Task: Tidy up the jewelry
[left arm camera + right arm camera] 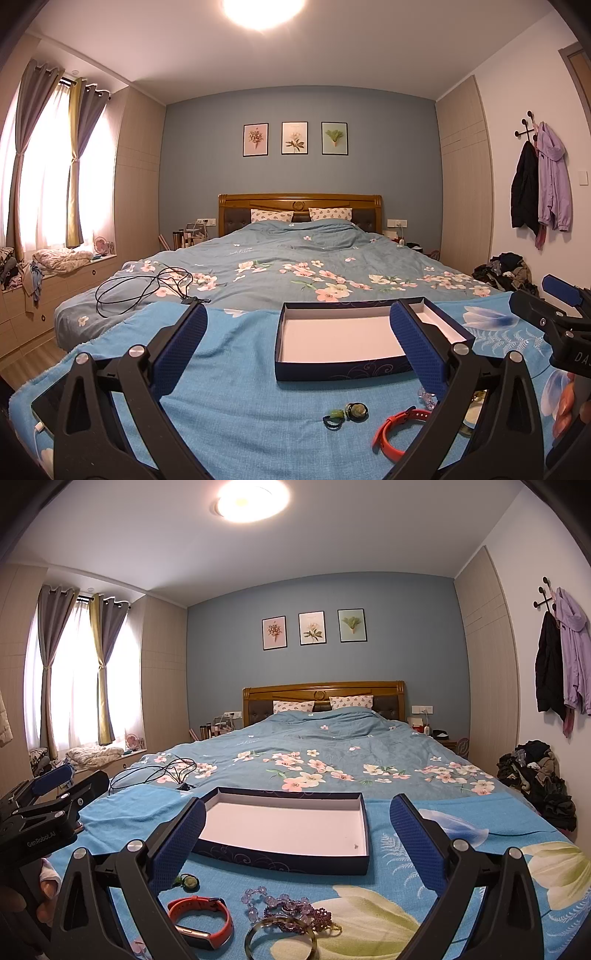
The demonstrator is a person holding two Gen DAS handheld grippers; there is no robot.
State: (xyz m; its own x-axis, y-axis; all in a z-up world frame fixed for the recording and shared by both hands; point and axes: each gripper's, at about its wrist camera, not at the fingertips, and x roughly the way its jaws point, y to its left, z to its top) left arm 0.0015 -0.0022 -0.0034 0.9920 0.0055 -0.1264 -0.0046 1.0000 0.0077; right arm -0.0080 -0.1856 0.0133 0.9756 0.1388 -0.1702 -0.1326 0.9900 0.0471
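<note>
Going left to right across the blue floral blanket (461,915) spread on the bed, the left tongs (297,350) are hovering wide apart with nothing between their blue pads, and the right tongs (297,842) are hanging just as wide and just as empty.

In the right wrist view the jewelry is lying loose at about 6 o'clock, near the camera, with the open navy box (288,864) sitting beyond it toward 12 o'clock, its white floor bare but for a tiny speck.

- A small green stone ring (189,882) is resting at 8 o'clock, just beside the left pad of the right tongs. It is probably hard, light and slippery, so pinching across its band looks safest.
- The red wristband (201,921) is lying curled at 7 o'clock. It looks rubbery and springy; gripping one strap wall should be holding well.
- The purple bead bracelets (291,912) are heaped at 6 o'clock, touching one another. They are likely limp and prone to tangling, so taking one strand at its outer loop seems wise.
- A dark bangle (280,939) is lying beneath the beads, stiff and smooth; its rim is the place to nip
</note>
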